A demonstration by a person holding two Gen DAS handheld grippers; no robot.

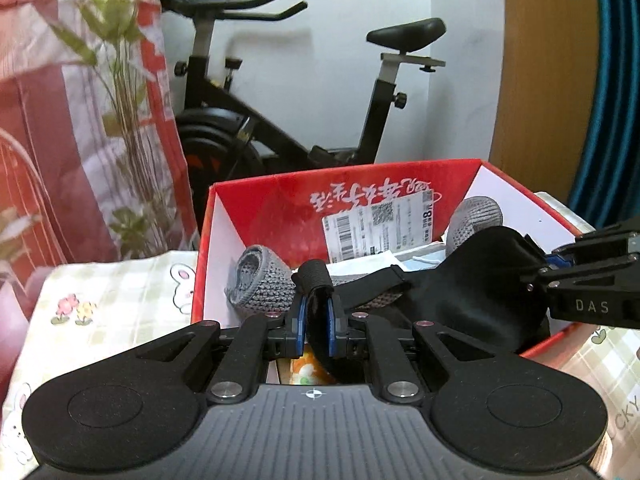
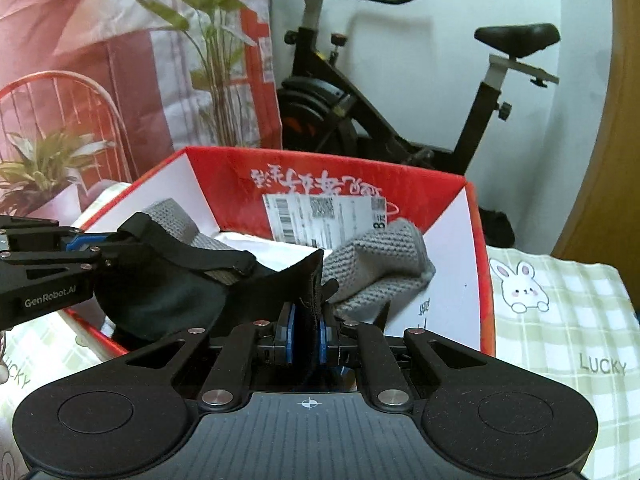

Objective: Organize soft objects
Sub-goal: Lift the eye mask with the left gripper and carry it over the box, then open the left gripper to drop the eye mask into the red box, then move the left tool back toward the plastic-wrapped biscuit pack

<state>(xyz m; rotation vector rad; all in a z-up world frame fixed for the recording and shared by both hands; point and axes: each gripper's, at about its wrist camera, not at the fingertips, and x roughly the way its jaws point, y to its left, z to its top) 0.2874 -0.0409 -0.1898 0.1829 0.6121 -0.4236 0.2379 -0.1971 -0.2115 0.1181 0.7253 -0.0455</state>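
We hold 1 black cloth piece, a soft mask-like thing, stretched between both grippers, low over an open red box.

Left gripper: jaws narrow, blue pads pinching 1 end of the black piece, a strap end curling up above the pads. Right gripper: jaws also narrow, pads clamped on the other end, a stitched black edge standing up between them.

From the left wrist view, the right gripper comes in at the right edge, biting the far end. From the right wrist view, the left gripper comes in at the left edge the same way. The broad part of the black piece sags over the near rim of the box.

Inside the box: 2 grey knitted items, 1 toward the left wall, 1 toward the right wall, lying on white and pale blue soft things we cannot identify. A shipping label is stuck on the far inner wall.

The box sits on a checked cloth with a rabbit print. Behind: an exercise bike, a plant, a red-and-white curtain.
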